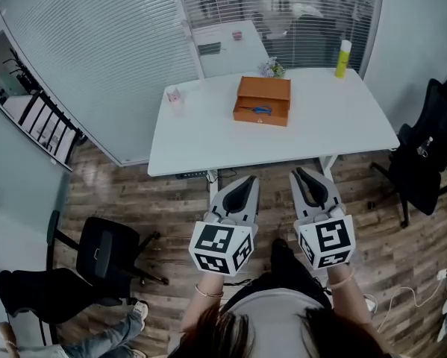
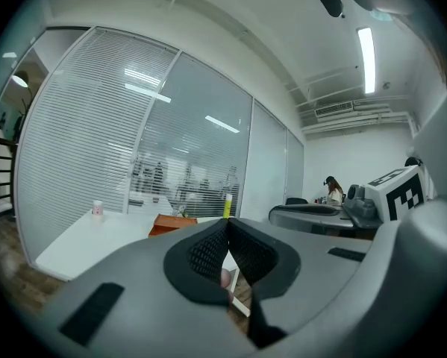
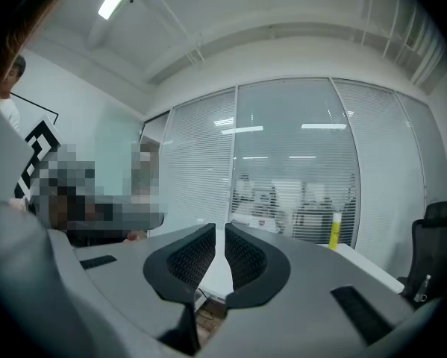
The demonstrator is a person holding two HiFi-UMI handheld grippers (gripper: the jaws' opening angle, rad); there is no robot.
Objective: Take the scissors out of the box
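Scissors (image 1: 262,110), blue, lie in the orange box (image 1: 264,89); left tongs (image 1: 248,182) pressed together, right tongs (image 1: 302,174) barely apart.

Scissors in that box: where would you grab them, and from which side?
Probably across the blue scissors, coming down from above at the near side of the box: they lie flat, lengthwise in its open front part. Handles and blades are too small to tell apart.
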